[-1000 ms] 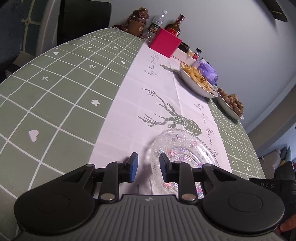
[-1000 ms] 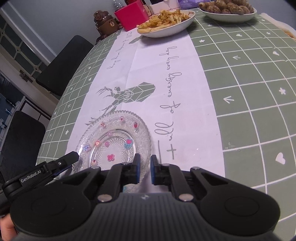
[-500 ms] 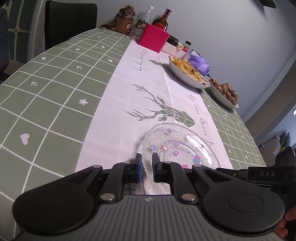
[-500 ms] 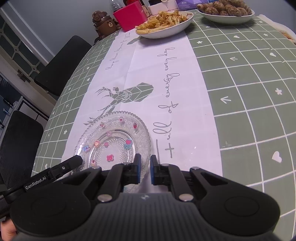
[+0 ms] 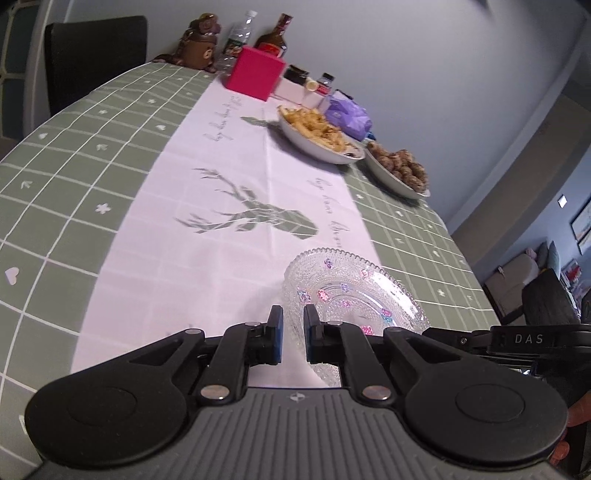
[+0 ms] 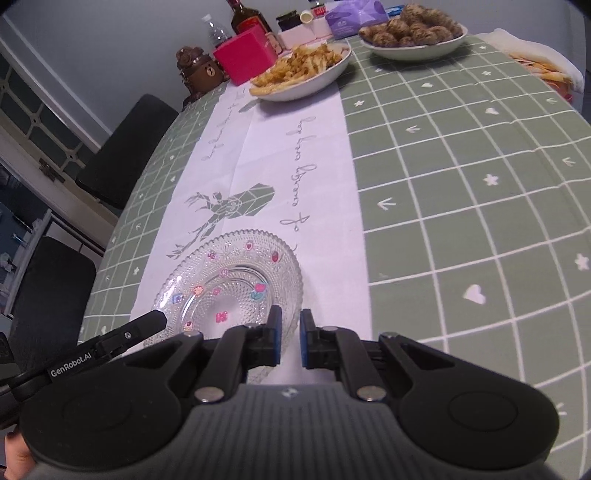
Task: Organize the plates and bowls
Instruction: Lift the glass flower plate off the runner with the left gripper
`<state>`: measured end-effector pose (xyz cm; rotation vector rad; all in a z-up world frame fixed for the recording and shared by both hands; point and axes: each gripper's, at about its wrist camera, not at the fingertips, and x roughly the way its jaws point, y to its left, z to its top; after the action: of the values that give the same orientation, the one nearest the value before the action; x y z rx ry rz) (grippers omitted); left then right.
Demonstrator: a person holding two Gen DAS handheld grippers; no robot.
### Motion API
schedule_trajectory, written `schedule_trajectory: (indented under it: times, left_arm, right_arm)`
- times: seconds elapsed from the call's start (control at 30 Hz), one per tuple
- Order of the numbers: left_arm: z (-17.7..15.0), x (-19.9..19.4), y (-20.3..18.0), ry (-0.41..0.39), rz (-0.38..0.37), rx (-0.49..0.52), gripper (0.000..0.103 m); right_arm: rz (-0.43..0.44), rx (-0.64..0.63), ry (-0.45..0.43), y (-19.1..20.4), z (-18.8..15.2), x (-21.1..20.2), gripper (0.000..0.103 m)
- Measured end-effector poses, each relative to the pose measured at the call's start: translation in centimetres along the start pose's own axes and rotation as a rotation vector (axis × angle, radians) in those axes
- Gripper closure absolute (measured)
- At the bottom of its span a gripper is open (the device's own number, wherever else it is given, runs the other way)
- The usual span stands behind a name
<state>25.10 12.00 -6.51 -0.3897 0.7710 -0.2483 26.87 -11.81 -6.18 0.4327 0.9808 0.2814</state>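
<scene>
Left gripper [image 5: 292,334]: jaws drawn in on the near rim of the glass plate [image 5: 351,291], having just been closing; the rim sits between the pads.

Right gripper [image 6: 290,338]: jaws likewise pinched on the opposite edge of the same glass plate [image 6: 236,280], rim between the pads.

Plate: clear pressed glass, beaded, with small coloured flowers; directly ahead of both tongs, over the white runner [image 5: 207,206] of the green checked tablecloth [image 6: 461,192]. It appears tilted, likely lifted.

Handling, judged: rigid, brittle, slick, moderately light. Grip at the rim only, on both sides; keep level and set down softly.

Beyond, well apart: dish of fries [image 5: 317,133], dish of brown balls [image 6: 410,33], pink box [image 5: 255,74], bear figure [image 6: 199,70], bottles.

View differences: right wrist alone shows folded cloth [image 6: 535,62] at far right and two dark chairs [image 6: 125,147]; left wrist alone shows a doorway and sofa beyond the table.
</scene>
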Motion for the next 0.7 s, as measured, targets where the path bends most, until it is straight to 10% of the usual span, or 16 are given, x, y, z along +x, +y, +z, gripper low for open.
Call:
schedule_trajectory:
  times: [0.7]
  left_arm:
    - [-2.6,-8.4,-16.5,0.011,0.053,0.239,0.091]
  right_arm:
    - [0.149,0.142,-0.154,-6.9,-4.2,-15.6,0.098]
